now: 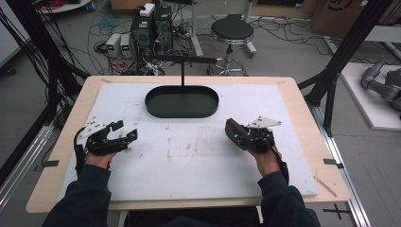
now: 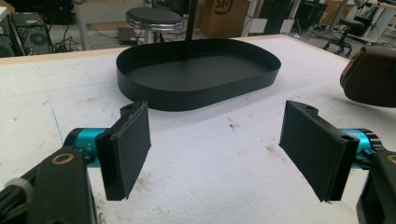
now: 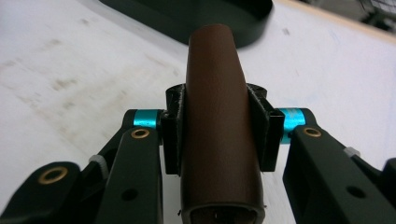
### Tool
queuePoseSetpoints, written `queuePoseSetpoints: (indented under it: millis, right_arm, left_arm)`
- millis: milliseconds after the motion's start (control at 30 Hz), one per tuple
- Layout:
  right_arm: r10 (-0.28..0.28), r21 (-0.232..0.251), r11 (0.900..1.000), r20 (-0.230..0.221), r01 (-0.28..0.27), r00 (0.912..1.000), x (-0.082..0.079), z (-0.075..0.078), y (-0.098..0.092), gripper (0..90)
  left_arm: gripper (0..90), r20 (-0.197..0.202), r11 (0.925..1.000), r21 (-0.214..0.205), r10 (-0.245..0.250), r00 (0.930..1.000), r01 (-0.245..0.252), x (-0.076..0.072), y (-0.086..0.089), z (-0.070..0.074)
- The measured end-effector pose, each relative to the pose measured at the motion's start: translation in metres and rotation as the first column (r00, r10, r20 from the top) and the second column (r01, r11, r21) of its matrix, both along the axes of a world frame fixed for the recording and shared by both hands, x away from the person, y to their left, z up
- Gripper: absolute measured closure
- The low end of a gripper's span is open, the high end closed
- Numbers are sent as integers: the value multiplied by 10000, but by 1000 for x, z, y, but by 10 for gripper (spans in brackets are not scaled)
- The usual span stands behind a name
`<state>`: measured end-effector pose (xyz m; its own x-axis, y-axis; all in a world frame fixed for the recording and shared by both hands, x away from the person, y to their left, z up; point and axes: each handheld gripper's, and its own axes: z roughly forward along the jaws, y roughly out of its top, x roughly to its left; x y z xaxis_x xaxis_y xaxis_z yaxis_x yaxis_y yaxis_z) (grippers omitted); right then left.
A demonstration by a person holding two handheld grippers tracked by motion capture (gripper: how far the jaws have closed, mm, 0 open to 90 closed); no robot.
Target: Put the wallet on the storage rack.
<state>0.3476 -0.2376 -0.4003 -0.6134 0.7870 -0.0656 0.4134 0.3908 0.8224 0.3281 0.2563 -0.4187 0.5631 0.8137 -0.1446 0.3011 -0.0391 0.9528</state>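
Currently: brown case pinched in right claw, left claw idle

Brown leather case (image 3: 219,126) sits lengthwise between the right claw's (image 3: 219,135) jaws, both pads pressed against its sides. One rounded end points away from the camera toward the tray; the near end is open, hollow inside. In the high view the case (image 1: 235,132) sticks out of the right claw (image 1: 243,137) to the left and forward, above the white board, right of centre. Can't tell whether its far end touches the board.

Left claw (image 2: 215,149) is spread wide, nothing between the pads, bare white board under them. In the high view the left claw (image 1: 124,135) hangs over the left part of the board, pointing right toward the middle. From the left gripper view the case (image 2: 371,77) shows at the right edge, well apart from the left claw.

Black oval tray (image 1: 182,101) lies at the far middle of the board, shallow wall, nothing in it. A thin black post (image 1: 183,73) with a crossbar rises from its far side. Tray is ahead of both claws, between them, touching neither.

White board (image 1: 198,161) is scuffed and stained, covers most of the wooden worktop (image 1: 61,156). Dark sleeves (image 1: 82,198) come in from the bottom edge. Beyond the worktop: round stool (image 1: 231,30), computer boxes (image 1: 151,26), cables on the floor.
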Motion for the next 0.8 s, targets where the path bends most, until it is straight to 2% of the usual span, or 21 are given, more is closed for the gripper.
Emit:
queuePoseSetpoints:
  millis: [167,433,633,800]
  right_arm:
    - [625,16,9980,233,-625,9978,11,12,17,631]
    - [1440,287,9889,487,-1455,9884,51,30,53,631]
    - [1727,416,9837,537,-1750,9835,84,40,79,631]
    - [1786,457,9824,541,-1811,9824,109,36,102,631]
  left_arm:
    - [244,116,10000,-3,-35,9999,35,0,0,0]
    - [244,161,10000,-14,-50,9999,51,1,1,0]
    - [244,179,10000,-27,-77,9998,78,0,1,1]
    - [244,230,10000,-34,-58,9997,58,-1,2,1]
